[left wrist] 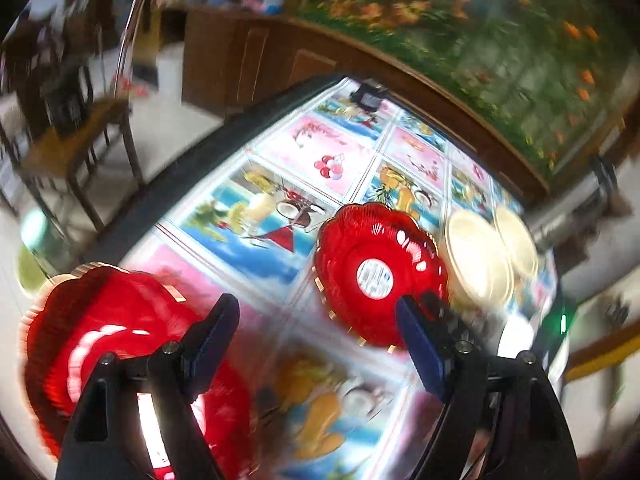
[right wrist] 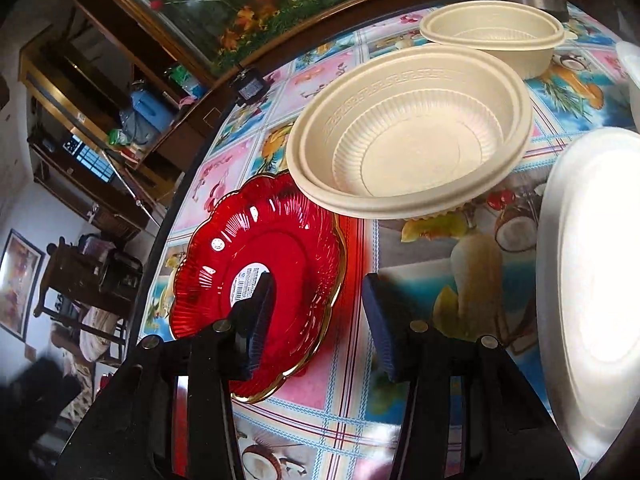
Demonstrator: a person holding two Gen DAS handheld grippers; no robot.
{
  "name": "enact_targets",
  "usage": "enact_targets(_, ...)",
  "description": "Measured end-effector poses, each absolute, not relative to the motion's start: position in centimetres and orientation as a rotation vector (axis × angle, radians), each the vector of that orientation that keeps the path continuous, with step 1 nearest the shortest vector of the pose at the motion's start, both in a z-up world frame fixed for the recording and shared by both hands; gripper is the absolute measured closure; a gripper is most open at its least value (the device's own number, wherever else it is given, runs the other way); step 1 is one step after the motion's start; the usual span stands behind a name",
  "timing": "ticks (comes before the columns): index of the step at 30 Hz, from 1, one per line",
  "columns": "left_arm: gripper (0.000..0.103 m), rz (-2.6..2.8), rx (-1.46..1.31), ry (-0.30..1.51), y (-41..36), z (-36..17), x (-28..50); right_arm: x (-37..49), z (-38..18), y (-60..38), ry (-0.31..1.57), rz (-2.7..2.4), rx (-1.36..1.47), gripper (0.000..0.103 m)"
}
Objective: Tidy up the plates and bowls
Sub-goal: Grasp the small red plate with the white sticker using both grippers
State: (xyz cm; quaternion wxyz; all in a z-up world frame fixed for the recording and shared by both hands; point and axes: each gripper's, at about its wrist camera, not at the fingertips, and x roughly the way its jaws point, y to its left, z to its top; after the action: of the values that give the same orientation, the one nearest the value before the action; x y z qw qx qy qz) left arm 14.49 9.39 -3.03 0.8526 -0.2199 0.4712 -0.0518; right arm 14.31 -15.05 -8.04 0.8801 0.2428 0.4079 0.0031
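Two red plates lie on the counter (right wrist: pixel 360 360): one (right wrist: pixel 260 276) under the right tool (right wrist: pixel 316 320), whose jaws straddle its gilt rim unclenched, one (left wrist: pixel 120 344) beneath the left tool (left wrist: pixel 316 344), spread empty. A glancing close could skid the slick plate into the cream bowl (right wrist: pixel 408 136).

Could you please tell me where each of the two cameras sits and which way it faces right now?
Left wrist: sits on the left tongs, looking down along the open fingers at the patterned tablecloth, with one red plate near and left, and a second red plate ahead.
Right wrist: sits on the right tongs, angled down at a red plate and two cream bowls; its left finger stands over the plate.
Shared: the labelled red plate, the cream bowls and the tablecloth.
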Motion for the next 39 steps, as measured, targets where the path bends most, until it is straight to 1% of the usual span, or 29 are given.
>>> enact_targets(5,0.024,-0.078,-0.618,1.044,9.1,-5.9,17.2,14.2,-8.3,-16.1,0.855,0.037,0.556,0.067)
enact_targets(7,0.024,-0.078,-0.650,1.055,8.8,-6.8,17.9,14.2,-8.4,-16.4,0.857,0.047,0.567,0.069)
enact_targets(12,0.025,-0.051,-0.615,1.051,7.5,-7.4,18.5,14.2,-8.5,-16.6,0.855,0.057,0.585,0.070)
enact_targets(13,0.029,-0.056,-0.616,1.052,7.4,-7.4,18.7,14.1,-8.5,-16.6,0.855,0.060,0.589,0.071)
enact_targets(14,0.030,-0.060,-0.621,1.060,7.3,-7.5,18.8,14.1,-8.5,-16.7,0.857,0.061,0.592,0.073)
enact_targets(16,0.040,-0.061,-0.597,1.072,6.6,-7.4,18.9,14.3,-8.6,-16.7,0.862,0.065,0.600,0.074)
enact_targets(18,0.044,-0.066,-0.530,1.074,5.6,-7.1,19.0,14.3,-8.6,-16.8,0.877,0.080,0.605,0.074)
enact_targets(23,0.045,-0.057,-0.464,1.075,4.7,-7.0,19.2,14.4,-8.9,-16.9,0.894,0.114,0.648,0.074)
enact_targets(25,0.051,-0.050,-0.451,1.079,4.6,-7.3,19.4,14.3,-8.9,-16.8,0.896,0.114,0.646,0.074)
enact_targets(30,0.061,-0.045,-0.464,1.099,4.8,-8.2,19.5,14.3,-9.0,-17.0,0.898,0.130,0.684,0.074)
enact_targets(32,0.066,-0.038,-0.473,1.101,5.0,-8.5,19.4,14.3,-9.2,-17.3,0.896,0.139,0.711,0.074)
enact_targets(34,0.075,-0.033,-0.482,1.103,5.1,-8.8,19.3,14.3,-9.3,-17.2,0.896,0.147,0.715,0.074)
enact_targets(37,0.083,-0.023,-0.493,1.097,5.4,-9.0,19.1,14.2,-9.2,-17.0,0.891,0.143,0.695,0.074)
enact_targets(39,0.087,-0.013,-0.494,1.094,5.4,-9.1,19.0,14.2,-9.1,-16.9,0.893,0.136,0.678,0.077)
